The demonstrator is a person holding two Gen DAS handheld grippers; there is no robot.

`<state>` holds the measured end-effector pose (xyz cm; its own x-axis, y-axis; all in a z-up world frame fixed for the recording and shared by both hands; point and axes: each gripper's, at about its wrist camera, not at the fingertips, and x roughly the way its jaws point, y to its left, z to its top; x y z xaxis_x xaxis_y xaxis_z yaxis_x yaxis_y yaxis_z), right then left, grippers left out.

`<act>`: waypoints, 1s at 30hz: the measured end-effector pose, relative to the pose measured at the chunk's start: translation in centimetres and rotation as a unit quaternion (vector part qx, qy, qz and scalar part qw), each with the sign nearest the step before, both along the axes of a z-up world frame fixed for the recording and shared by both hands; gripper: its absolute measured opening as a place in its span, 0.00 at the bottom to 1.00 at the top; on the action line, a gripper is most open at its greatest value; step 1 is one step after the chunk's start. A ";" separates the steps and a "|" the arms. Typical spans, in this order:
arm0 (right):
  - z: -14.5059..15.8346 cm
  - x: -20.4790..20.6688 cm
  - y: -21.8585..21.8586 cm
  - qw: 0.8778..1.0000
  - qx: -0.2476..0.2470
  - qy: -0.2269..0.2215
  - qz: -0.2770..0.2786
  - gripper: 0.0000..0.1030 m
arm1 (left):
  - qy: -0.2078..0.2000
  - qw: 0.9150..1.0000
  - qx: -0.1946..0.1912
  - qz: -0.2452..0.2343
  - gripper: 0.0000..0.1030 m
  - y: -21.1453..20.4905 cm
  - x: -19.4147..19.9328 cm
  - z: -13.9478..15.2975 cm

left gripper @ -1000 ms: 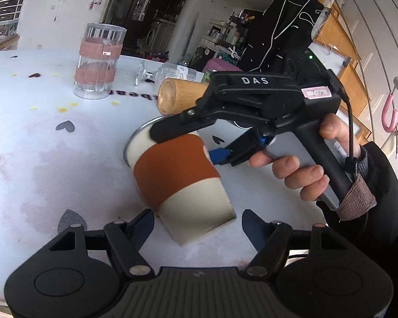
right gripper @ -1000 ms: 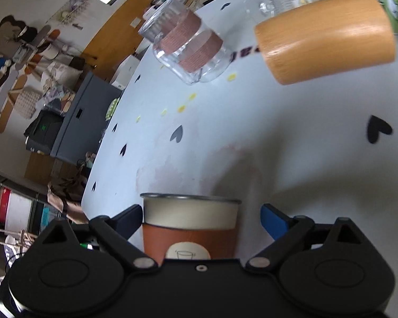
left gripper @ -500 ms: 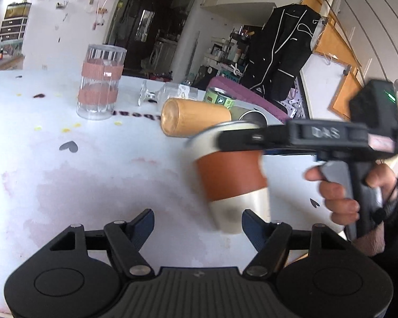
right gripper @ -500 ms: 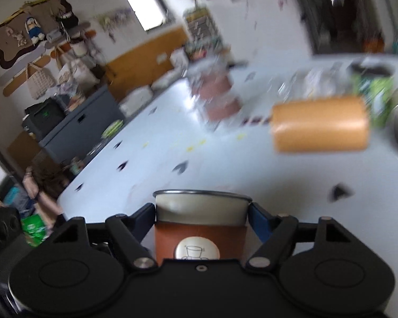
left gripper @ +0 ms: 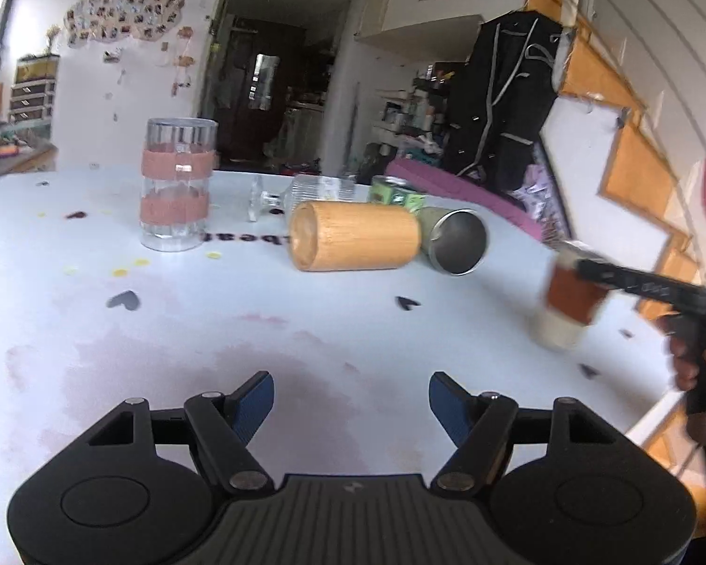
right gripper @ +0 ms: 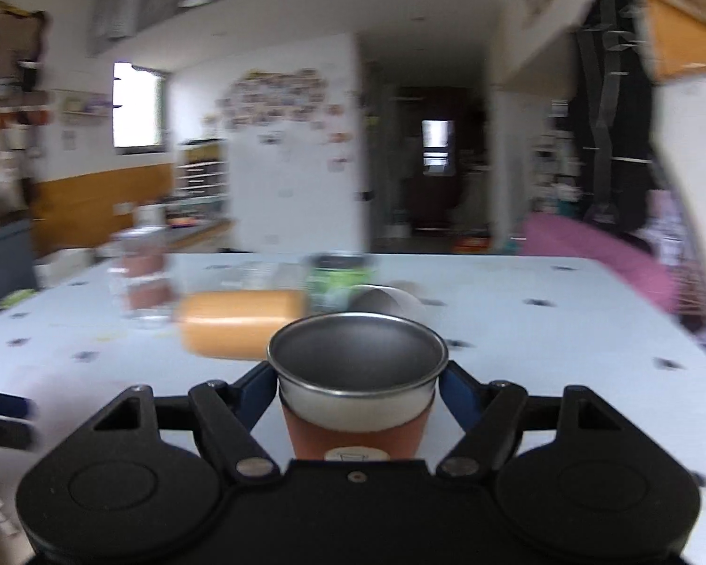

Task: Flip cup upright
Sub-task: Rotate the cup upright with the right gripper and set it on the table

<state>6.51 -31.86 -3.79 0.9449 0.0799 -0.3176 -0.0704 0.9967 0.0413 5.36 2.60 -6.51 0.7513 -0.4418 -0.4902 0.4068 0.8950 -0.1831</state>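
The cup [right gripper: 357,395] is cream with a rust-orange sleeve and a steel rim. My right gripper [right gripper: 357,388] is shut on its sleeve and holds it mouth up. In the left wrist view the cup [left gripper: 565,303] is blurred at the right, upright, low over the white table [left gripper: 259,329]; whether it touches the table I cannot tell. My left gripper [left gripper: 351,402] is open and empty above the table's near middle, well to the left of the cup.
A wooden cup [left gripper: 355,242] lies on its side mid-table, with a steel tumbler [left gripper: 454,240] on its side beside it. A green can [left gripper: 395,190], a tipped glass [left gripper: 301,193] and an upright banded glass [left gripper: 178,183] stand behind. The table's right edge is near the cup.
The right gripper closed on the lying cup, lifted it, turned it upright and carried it to the right. The left gripper stayed open and now looks more level across the table.
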 end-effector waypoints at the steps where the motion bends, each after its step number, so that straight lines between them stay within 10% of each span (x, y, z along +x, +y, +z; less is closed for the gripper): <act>1: -0.1 -0.1 -1.2 1.000 -0.002 -0.002 -0.018 0.74 | -0.004 1.000 0.006 0.008 0.71 -0.1 0.1 -0.1; 11: -1.0 -1.1 -8.9 0.984 -0.042 -0.011 -0.171 0.74 | -0.014 0.999 0.000 0.036 0.71 0.1 0.5 0.1; 30: 0.8 -6.7 -6.2 0.971 -0.006 -0.020 -0.236 0.96 | -0.104 0.994 0.017 0.036 0.87 -4.9 0.2 4.3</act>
